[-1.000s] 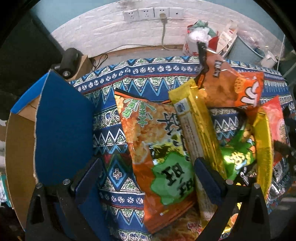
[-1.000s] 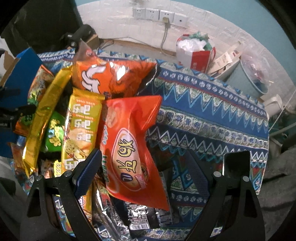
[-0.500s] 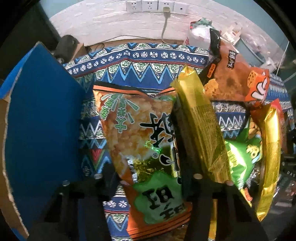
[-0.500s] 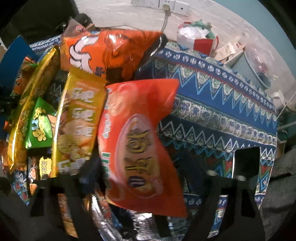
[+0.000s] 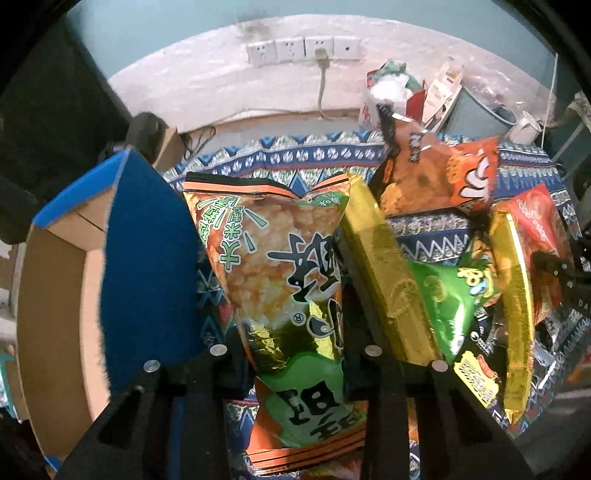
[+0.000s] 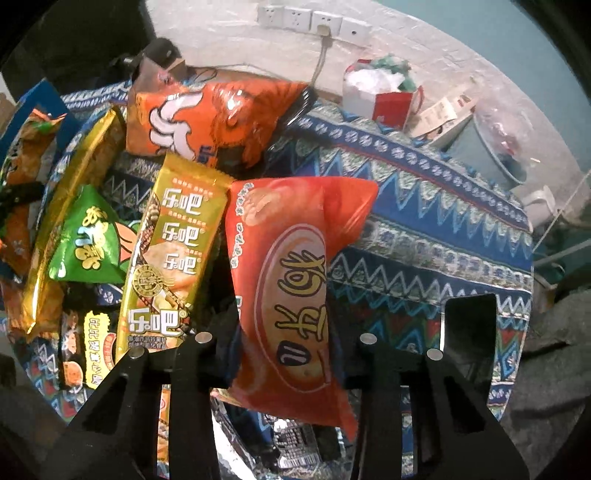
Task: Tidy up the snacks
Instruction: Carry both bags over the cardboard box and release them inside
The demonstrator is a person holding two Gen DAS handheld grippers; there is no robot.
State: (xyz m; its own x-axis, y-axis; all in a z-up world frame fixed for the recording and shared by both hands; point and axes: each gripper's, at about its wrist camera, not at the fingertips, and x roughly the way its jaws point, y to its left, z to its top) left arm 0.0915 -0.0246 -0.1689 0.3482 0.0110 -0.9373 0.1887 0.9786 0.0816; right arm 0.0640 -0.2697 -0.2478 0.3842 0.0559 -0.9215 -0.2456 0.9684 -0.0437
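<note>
Already the left gripper is closing on the orange-and-green snack bag — pads pressing its sides, beside the blue-flapped cardboard box. Likewise the right gripper is closing on the red snack bag above the patterned tablecloth.

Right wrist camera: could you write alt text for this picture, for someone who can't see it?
The right gripper is closing its two black jaws on a red-orange snack bag, seen from just behind the fingers. Beside it lie a gold snack pack, a green packet and an orange bag, all on a blue patterned tablecloth, with wall sockets behind.
</note>
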